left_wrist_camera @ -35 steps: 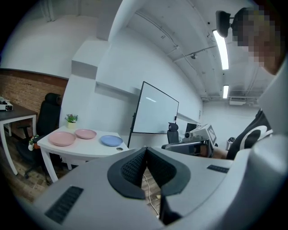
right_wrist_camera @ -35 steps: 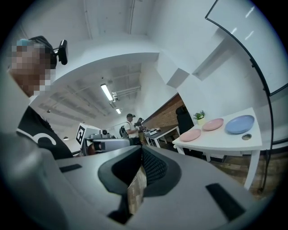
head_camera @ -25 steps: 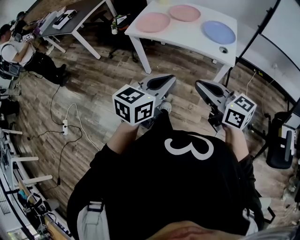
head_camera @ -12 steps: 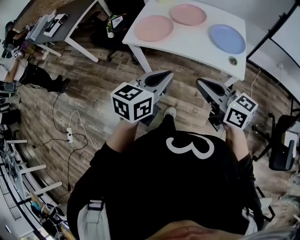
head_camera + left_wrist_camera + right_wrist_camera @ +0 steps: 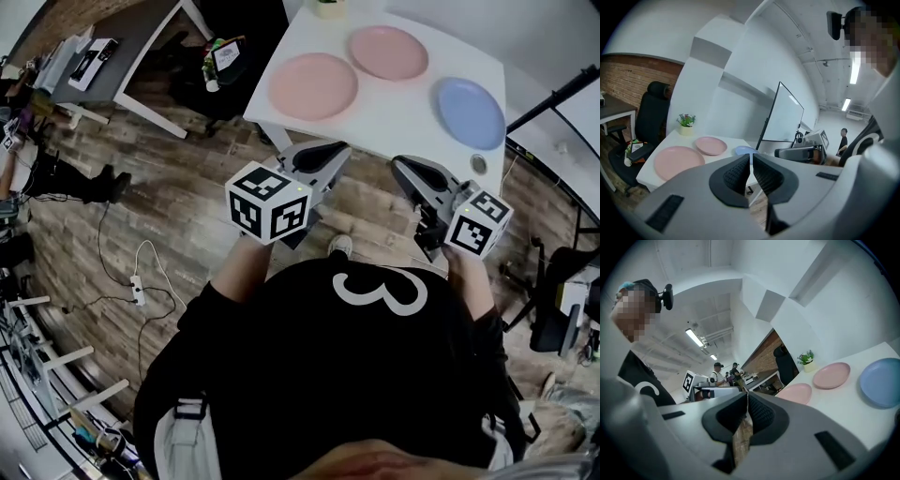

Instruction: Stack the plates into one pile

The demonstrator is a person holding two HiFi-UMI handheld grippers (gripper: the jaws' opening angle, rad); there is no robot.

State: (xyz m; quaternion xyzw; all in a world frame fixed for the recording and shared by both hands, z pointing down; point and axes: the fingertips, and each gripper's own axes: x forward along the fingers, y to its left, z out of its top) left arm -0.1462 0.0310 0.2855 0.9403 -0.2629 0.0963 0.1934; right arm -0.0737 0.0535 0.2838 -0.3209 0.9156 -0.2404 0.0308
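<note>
Three plates lie apart on a white table point(image 5: 394, 111): a pink plate point(image 5: 313, 85) near the front left, a second pink plate point(image 5: 388, 52) behind it, and a blue plate point(image 5: 471, 112) on the right. My left gripper point(image 5: 323, 155) is shut and empty, just short of the table's near edge. My right gripper point(image 5: 408, 169) is likewise shut with nothing in it. The left gripper view looks over the shut jaws at the near pink plate point(image 5: 677, 161), the far pink plate point(image 5: 711, 145) and the blue plate point(image 5: 745, 150). The right gripper view shows the blue plate point(image 5: 881, 381) closest.
A small potted plant point(image 5: 328, 7) stands at the table's far left corner, and a round cable hole point(image 5: 480, 164) is near the front right corner. A black office chair point(image 5: 220, 61) and a dark desk point(image 5: 131, 42) are to the left. Cables with a power strip point(image 5: 139, 292) lie on the wooden floor.
The table and its plates have drawn closer and lower in the head view as both grippers travelled toward it. Both grippers stayed shut and empty.
</note>
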